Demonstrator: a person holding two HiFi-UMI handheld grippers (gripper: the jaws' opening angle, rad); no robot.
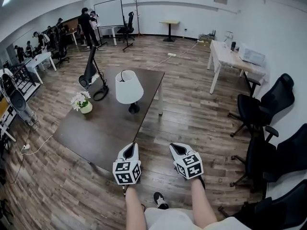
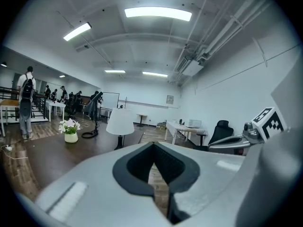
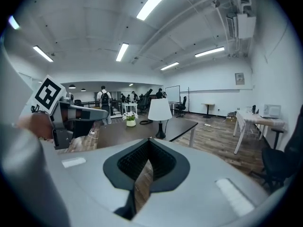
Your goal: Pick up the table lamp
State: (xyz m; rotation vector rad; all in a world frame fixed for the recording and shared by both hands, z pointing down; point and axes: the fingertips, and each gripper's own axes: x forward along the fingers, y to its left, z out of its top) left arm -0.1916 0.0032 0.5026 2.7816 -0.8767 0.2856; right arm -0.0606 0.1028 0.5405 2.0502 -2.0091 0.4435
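The table lamp (image 1: 129, 87), with a white shade and a black stem and base, stands upright on the dark brown table (image 1: 108, 131) near its right edge. It also shows ahead in the left gripper view as the lamp (image 2: 120, 123) and in the right gripper view as the lamp (image 3: 159, 110). My left gripper (image 1: 131, 146) and right gripper (image 1: 174, 146) hover side by side in front of the table's near corner, well short of the lamp. Both are shut with nothing held, as seen at the left gripper (image 2: 153, 144) and the right gripper (image 3: 149, 140).
A pot of white flowers (image 1: 82, 102) and a black floor-style lamp with a ring base (image 1: 91, 68) stand on the table's left and far side. Black office chairs (image 1: 263, 104) line the right wall behind a white desk (image 1: 229, 56). People (image 1: 87, 25) stand far back left.
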